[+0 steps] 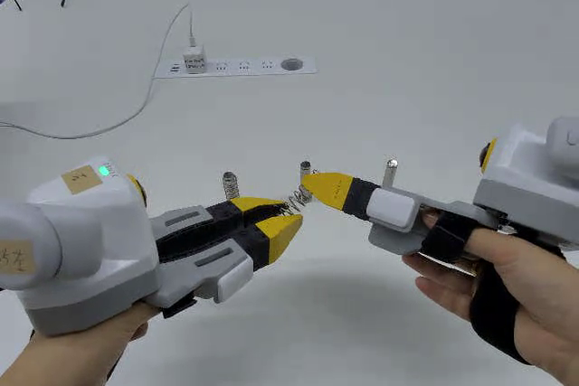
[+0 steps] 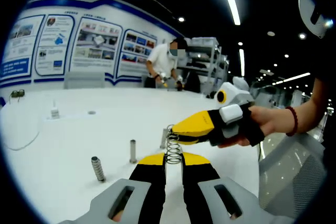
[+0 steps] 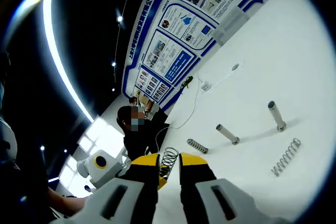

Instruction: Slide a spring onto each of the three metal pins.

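One pin [image 1: 231, 185] left of the gripper tips is loaded; two pins [image 1: 305, 169] behind them are bare (left gripper [image 1: 291, 214] and right gripper [image 1: 308, 187] both pinch the next spring [image 1: 296, 198]).

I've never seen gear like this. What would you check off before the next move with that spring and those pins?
1. Held spring gripped: ok; left gripper and right gripper both seem to pinch it.
2. First pin done: ok; it already wears a spring.
3. Middle pin free: ok, bare.
4. Third pin free: ok, bare.
5. Held spring upright over a pin: not ok; it slants between the grippers.
6. Last spring at hand: ok; a loose spring lies on the table.
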A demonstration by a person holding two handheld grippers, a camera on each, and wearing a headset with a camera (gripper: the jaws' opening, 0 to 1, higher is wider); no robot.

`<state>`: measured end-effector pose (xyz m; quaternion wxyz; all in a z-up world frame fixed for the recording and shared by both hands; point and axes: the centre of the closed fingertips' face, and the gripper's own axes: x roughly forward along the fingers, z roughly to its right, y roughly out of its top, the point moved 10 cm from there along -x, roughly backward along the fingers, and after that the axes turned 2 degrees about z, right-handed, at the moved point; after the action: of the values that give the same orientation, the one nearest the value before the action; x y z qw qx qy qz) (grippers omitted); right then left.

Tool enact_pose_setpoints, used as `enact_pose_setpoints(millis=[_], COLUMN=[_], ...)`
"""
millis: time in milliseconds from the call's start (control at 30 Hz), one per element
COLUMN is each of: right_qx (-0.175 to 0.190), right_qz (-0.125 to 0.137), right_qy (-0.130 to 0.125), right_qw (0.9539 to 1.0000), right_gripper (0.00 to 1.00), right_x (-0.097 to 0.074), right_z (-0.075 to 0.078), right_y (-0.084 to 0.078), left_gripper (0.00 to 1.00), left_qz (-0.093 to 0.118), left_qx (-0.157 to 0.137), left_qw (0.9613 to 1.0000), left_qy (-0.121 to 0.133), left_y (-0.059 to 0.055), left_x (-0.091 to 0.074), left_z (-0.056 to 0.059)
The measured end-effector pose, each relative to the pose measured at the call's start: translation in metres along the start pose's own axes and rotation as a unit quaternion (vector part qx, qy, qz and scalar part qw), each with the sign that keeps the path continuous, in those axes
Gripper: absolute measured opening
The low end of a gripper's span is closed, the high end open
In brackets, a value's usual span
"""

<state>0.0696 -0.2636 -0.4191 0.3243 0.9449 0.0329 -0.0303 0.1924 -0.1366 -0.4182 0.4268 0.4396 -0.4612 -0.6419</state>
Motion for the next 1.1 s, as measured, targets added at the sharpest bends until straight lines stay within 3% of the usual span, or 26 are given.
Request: enact_pose_setpoints(millis=[400,800,1100], right_qx=[0.007,-0.053,-0.083], right_qz=[-0.003,-0.01,0.0], right_qy=[0.016,0.008,-0.004], right_qw=[0.9998,0.9985,0.9966], right_gripper=[0.11,0.11,0.11], right_x=[0.001,0.004,0.006], right_z=[-0.003,-0.005,-0.001], right_y=[-0.001,0.0,0.007], left_gripper=[0.1,0.12,0.21], left_qz=[-0.003,-0.025,-0.062], left_qx=[0.014,0.019,0.052], left_qw=[0.9999,0.9994,0.9961], left_qy=[-0.001,0.016,0.035], left_y=[0.003,-0.001,-0.013], left_x=[0.0,0.003,0.005], left_z=[0.004,0.003,0.001])
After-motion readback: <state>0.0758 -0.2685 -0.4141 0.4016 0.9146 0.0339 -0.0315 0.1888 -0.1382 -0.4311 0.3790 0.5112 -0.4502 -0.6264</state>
